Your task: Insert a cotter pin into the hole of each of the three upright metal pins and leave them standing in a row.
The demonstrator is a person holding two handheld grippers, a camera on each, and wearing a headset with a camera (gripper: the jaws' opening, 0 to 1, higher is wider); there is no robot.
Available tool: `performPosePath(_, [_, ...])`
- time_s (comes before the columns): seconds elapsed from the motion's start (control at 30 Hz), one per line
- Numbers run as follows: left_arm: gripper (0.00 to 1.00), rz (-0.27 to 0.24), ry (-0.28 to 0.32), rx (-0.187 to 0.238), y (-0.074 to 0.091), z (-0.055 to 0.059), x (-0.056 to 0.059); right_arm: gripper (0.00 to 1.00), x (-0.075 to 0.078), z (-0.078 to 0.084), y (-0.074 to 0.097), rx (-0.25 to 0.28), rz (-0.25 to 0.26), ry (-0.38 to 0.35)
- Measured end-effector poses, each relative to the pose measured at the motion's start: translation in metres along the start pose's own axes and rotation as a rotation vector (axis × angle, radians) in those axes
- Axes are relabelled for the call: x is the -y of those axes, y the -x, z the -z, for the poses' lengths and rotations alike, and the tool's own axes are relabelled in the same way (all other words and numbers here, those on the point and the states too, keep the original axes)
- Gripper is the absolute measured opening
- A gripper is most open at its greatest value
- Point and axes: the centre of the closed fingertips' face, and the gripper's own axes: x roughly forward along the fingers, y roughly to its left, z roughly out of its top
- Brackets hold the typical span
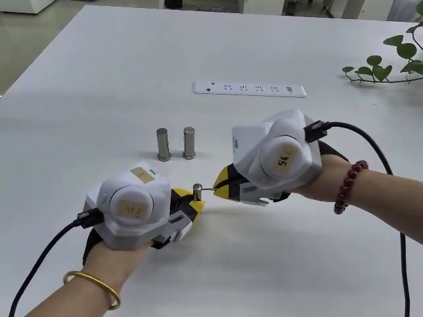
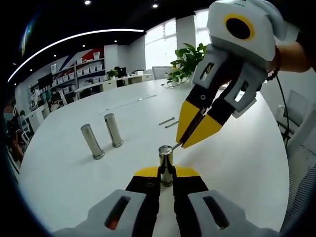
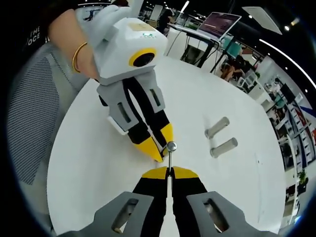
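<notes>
1. Metal pin (image 1: 197, 192) stands upright, nearer than the others, clamped low between the closed yellow jaws of the left gripper (image 1: 193, 203)
2. From the right, the cotter pin (image 3: 169, 159), pinched in the narrow jaws of the right gripper (image 1: 223, 185), reaches the metal pin's top
3. Farther back on the white table (image 1: 99, 79), a second metal pin (image 1: 163, 144) and a third metal pin (image 1: 189, 142) stand side by side, apart from both grippers

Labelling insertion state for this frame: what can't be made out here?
- Hole of the held pin, clamped in the left gripper: too small in the head view, unresolved in the left gripper view.
- The cotter pin: thin, mostly hidden inside the right gripper; whether its tip has entered cannot be told.
- The standing pins: holes too small in the head view.
</notes>
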Motion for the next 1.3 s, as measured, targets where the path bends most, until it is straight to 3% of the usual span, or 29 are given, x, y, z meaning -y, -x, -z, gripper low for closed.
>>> performPosePath(0.7, [0.06, 0.0, 0.001, 0.002, 0.0, 0.0, 0.0, 0.0, 0.0, -0.011, -0.005, 0.022, 0.007, -0.028])
performPosePath(0.8, [0.06, 0.0, 0.001, 0.001, 0.0, 0.0, 0.0, 0.01, 0.0, -0.012, -0.006, 0.034, 0.009, -0.061])
performPosePath(0.97, [0.06, 0.0, -0.001, 0.002, 0.0, 0.0, 0.0, 0.05, 0.0, -0.011, 0.0, 0.042, 0.008, -0.09])
performPosePath(1.3, [0.06, -0.001, 0.003, 0.002, 0.0, 0.0, 0.0, 0.01, -0.003, -0.004, 0.009, 0.035, 0.018, -0.101])
